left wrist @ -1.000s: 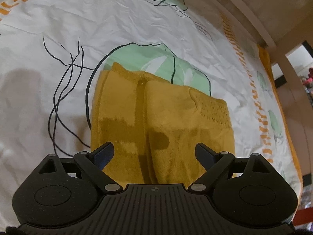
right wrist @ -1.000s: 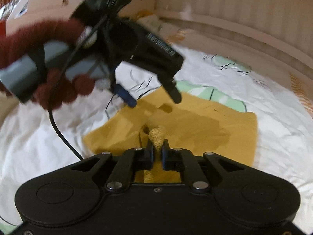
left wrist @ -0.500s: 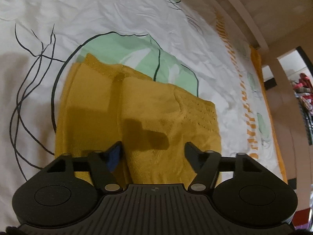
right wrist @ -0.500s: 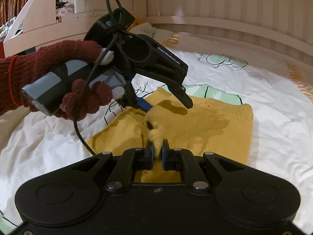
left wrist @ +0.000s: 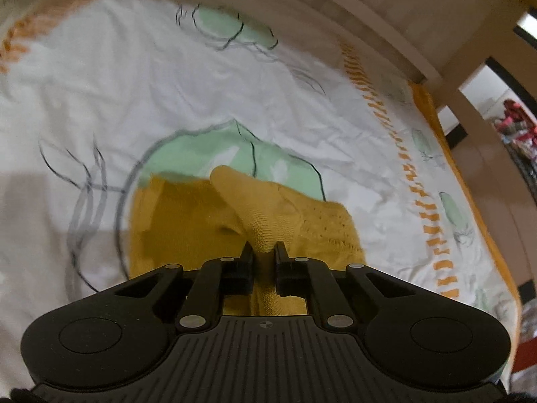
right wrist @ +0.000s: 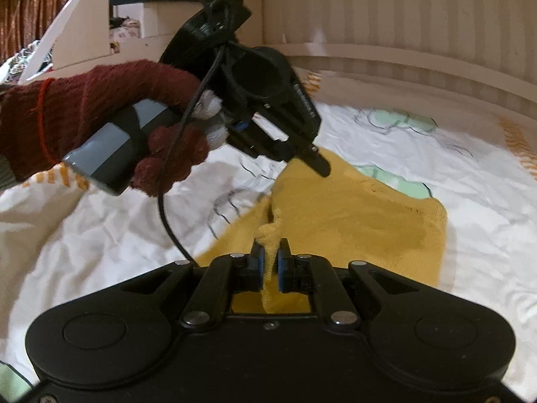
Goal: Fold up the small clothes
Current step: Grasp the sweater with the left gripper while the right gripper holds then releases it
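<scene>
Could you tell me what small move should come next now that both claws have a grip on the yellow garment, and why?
Probably lift both pinched edges together and carry them over toward the far edge. The left claw and the right claw are each shut on a raised bunch of the yellow garment, while the rest lies flat on the white bedsheet, so the fold is not yet laid over.

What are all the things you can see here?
Yellow garment: one, mustard yellow knit, lying on the bedsheet, pinched at two spots.
Bedsheet: one, white with green shapes, black lines and orange dashes, under the garment.
Bed frame: one, pale wood, curving round the far edge.
Left gripper: one, black, shut on a raised fold of the garment.
Right gripper: one, black with blue pads, shut on another fold.
Left hand: one, dark red glove, holding the left gripper's grey handle.
</scene>
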`<state>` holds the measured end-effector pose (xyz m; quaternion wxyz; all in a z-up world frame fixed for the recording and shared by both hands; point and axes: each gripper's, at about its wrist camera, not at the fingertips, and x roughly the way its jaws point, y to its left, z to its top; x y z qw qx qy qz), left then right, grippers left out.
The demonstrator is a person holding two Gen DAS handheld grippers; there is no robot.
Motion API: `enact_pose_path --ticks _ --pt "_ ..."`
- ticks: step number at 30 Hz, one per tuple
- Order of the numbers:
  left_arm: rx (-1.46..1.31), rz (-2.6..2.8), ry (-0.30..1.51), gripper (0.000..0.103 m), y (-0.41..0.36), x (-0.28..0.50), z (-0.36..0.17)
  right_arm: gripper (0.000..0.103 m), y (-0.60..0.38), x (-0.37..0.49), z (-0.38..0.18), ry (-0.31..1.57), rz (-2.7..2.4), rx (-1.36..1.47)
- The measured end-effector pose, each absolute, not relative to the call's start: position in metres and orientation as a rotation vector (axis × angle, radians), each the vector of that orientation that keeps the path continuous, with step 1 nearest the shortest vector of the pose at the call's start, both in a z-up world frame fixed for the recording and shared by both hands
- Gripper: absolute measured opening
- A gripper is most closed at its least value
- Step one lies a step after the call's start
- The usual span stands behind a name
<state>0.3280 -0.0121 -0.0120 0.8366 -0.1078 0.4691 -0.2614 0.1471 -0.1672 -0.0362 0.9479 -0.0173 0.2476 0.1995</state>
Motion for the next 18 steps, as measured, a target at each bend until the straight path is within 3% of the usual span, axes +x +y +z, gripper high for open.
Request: enact_pose_path --ticks 12,15,18 --pt "-0.169 -0.476 1.065 0.012 0.022 0.347 -0.057 0.013 -0.126 0.177 -0.063 0.609 0.493 -0.008" --pt "-0.185 -0.453 1.073 0.016 0.025 0.35 -0.065 0.024 -0.123 0.179 -0.071 0.65 0.511 0.007" --pt "-0.204 -0.41 1.061 0.024 0.035 0.353 -0.066 0.026 -0.127 0.179 -0.074 0.678 0.527 0.044"
